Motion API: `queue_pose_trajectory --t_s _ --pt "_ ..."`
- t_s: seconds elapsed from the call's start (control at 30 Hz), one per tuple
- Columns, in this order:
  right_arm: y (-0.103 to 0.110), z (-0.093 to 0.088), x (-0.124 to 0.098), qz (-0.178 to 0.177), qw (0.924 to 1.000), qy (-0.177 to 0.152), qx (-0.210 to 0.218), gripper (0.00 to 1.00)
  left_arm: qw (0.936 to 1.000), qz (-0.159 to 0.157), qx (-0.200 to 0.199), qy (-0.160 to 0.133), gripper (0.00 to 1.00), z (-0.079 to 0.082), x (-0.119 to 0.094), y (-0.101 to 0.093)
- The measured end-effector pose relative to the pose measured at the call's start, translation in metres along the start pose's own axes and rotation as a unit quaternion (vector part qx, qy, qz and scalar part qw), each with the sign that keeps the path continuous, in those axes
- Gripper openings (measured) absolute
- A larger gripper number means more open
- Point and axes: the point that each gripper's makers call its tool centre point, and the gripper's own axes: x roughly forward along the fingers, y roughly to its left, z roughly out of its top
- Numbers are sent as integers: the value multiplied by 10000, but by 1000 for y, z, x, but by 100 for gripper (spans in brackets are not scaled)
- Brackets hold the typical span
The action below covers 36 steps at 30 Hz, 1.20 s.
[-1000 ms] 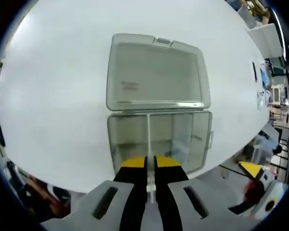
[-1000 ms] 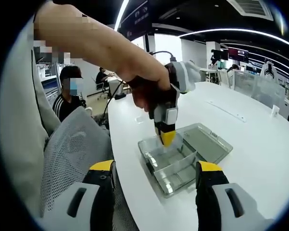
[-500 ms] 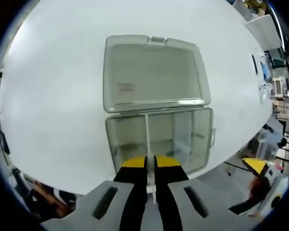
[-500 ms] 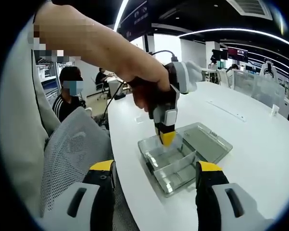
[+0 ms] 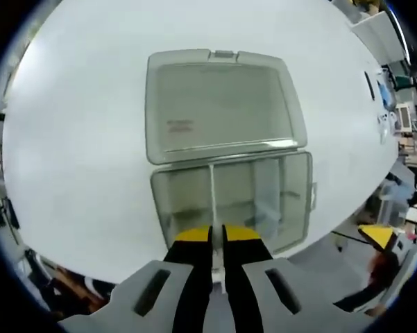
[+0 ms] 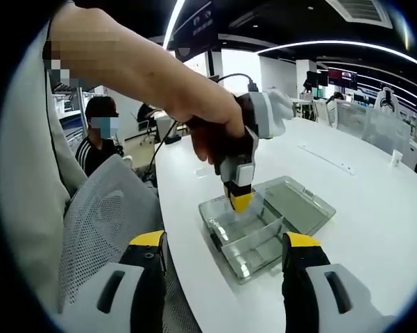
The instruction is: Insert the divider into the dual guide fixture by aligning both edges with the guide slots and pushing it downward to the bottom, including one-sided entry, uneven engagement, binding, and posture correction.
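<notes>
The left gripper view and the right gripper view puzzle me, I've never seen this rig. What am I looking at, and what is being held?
No robot here: a person holds a hand-held gripper in each hand, and each carries a fisheye camera looking along its own yellow-tipped jaws.

The left gripper view looks down on a white table with a clear plastic box, its lid folded open flat behind it. The left hand-held gripper is shut on a thin clear divider standing upright in the box.

The right gripper view looks from the side. The right hand-held gripper is open, holding nothing, apart from the box. It sees the person's hand working the left one above the box. Other people sit in the background.
</notes>
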Motion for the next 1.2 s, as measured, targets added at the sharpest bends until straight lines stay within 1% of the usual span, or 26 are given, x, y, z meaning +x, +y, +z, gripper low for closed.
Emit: queue_pose_trajectory --t_s 0.37,0.8,1.07,1.2 --pt "2 0 2 12 10000 -2 -4 65 9997 169 148 -140 1 0 3 1" --pt "3 -1 2 25 10000 7 -5 64 9992 272 53 -271 1 2 9 3" --pt "2 -2 2 21 10000 40 1 64 9993 214 -34 -318 1 1 11 5" --pt "2 -1 3 28 10000 30 -7 64 9991 122 -9 -405 1 0 10 4"
